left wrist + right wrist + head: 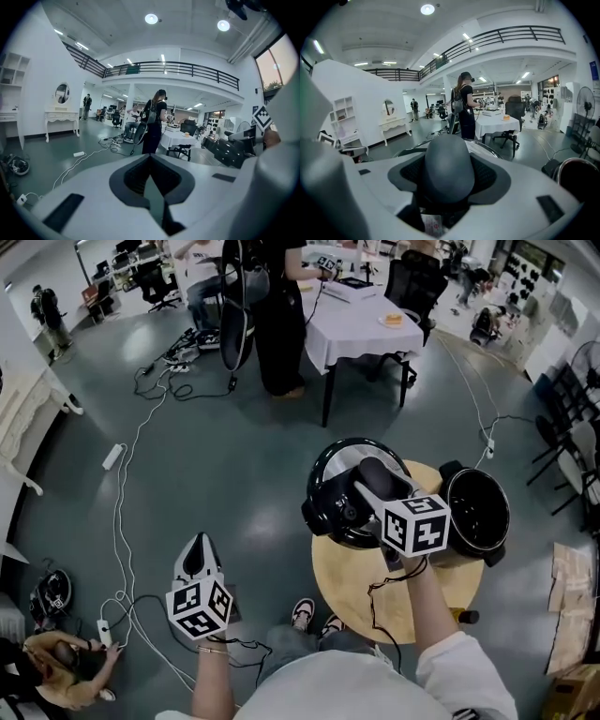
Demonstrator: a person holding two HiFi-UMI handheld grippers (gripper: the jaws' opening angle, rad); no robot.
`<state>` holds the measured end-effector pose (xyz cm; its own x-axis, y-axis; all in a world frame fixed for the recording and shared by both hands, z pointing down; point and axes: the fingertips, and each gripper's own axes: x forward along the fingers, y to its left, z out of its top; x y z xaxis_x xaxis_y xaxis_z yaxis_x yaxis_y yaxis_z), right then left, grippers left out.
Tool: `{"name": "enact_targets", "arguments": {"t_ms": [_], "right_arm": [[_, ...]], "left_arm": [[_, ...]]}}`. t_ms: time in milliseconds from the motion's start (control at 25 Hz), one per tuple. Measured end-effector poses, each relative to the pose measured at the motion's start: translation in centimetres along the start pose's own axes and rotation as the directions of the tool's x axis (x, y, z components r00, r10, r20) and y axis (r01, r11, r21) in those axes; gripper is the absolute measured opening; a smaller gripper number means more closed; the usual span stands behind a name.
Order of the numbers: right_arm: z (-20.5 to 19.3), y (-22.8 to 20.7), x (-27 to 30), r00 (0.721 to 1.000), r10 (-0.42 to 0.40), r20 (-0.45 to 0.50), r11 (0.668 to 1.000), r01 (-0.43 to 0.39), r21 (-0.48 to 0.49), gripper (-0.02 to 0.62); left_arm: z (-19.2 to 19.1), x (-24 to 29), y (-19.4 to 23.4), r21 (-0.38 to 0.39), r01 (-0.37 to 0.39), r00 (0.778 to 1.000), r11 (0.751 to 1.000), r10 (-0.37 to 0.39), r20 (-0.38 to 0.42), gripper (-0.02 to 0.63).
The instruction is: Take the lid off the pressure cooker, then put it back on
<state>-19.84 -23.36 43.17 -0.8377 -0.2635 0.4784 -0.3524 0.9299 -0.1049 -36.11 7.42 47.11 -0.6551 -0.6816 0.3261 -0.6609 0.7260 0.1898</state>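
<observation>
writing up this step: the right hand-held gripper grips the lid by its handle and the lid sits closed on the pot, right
Not quite. The right hand-held gripper does grip the lid by its handle, but the lid is not on the pot: it is held beside the pot, over the table, and the pot stands open. The head view shows this.

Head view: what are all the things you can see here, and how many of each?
Lid: one, black, left of the pot.
Pot: one, black, open, on the round table.
Round table: one, wooden, under both.
White table: one, at the top, person beside it.
Cables: several, white and black, floor at left.
Left gripper: one, white, fingers together, empty.
Right gripper: one, white, fingers shut on the lid's handle.
</observation>
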Motion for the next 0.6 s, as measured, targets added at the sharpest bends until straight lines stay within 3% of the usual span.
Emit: {"name": "enact_targets", "arguments": {"t_ms": [600], "right_arm": [[-8.4, -1.8, 1.3, 0.994, -0.053, -0.099, 0.993, 0.063, 0.102, 0.279]], "left_arm": [[-4.6, 5.6, -2.8, 0.024, 0.104, 0.987, 0.994, -0.100, -0.129, -0.005]]}}
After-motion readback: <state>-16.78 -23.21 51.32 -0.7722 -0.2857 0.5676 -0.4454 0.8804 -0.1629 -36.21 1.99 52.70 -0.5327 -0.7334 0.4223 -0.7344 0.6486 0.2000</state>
